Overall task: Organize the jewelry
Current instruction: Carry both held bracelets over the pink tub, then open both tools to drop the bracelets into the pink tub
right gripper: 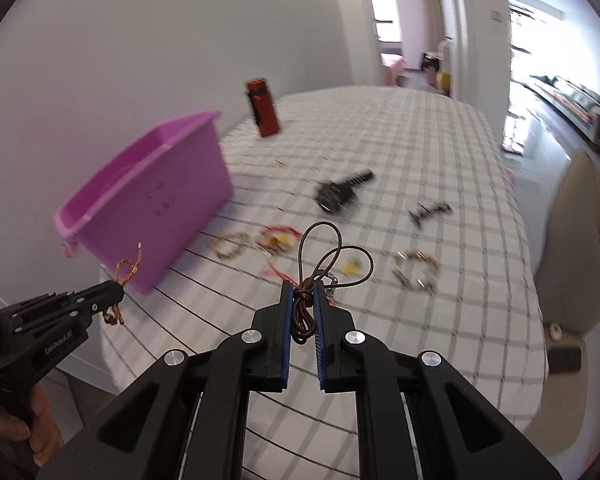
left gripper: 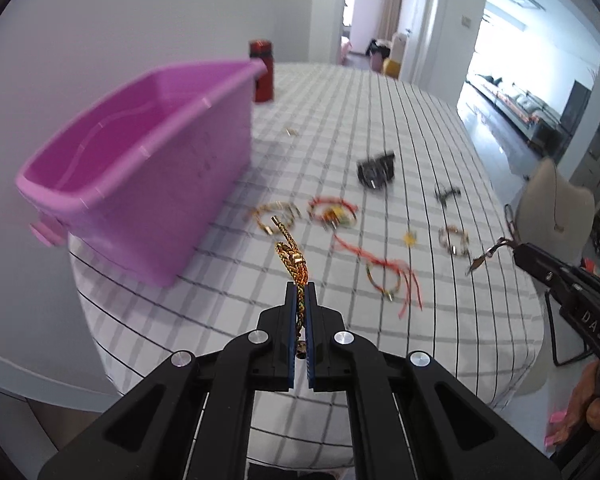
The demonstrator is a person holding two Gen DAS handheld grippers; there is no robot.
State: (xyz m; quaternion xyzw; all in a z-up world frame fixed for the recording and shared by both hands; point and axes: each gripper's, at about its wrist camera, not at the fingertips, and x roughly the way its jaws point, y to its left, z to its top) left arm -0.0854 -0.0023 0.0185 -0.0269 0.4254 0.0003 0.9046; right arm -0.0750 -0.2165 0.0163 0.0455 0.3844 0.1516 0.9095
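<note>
My left gripper [left gripper: 299,292] is shut on a gold braided chain [left gripper: 289,252], which sticks up past the fingertips, above the table. A purple plastic bin [left gripper: 172,208] stands to its left, with no contents visible. My right gripper [right gripper: 303,292] is shut on a brown cord necklace [right gripper: 332,256] whose loops rise in front of it. In the right wrist view the left gripper [right gripper: 118,294] holds the gold chain [right gripper: 128,268] beside the bin [right gripper: 160,200]. Several bracelets [left gripper: 276,218] lie on the checked cloth, along with a red string piece [left gripper: 384,276] and a beaded bracelet [left gripper: 454,240].
A black watch [left gripper: 376,168], a black clip [left gripper: 446,194] and a small yellow charm [left gripper: 410,239] lie farther out on the cloth-covered table [left gripper: 380,112]. A red bottle [left gripper: 262,70] stands behind the bin. A beige chair back [left gripper: 552,208] rises at the table's right edge.
</note>
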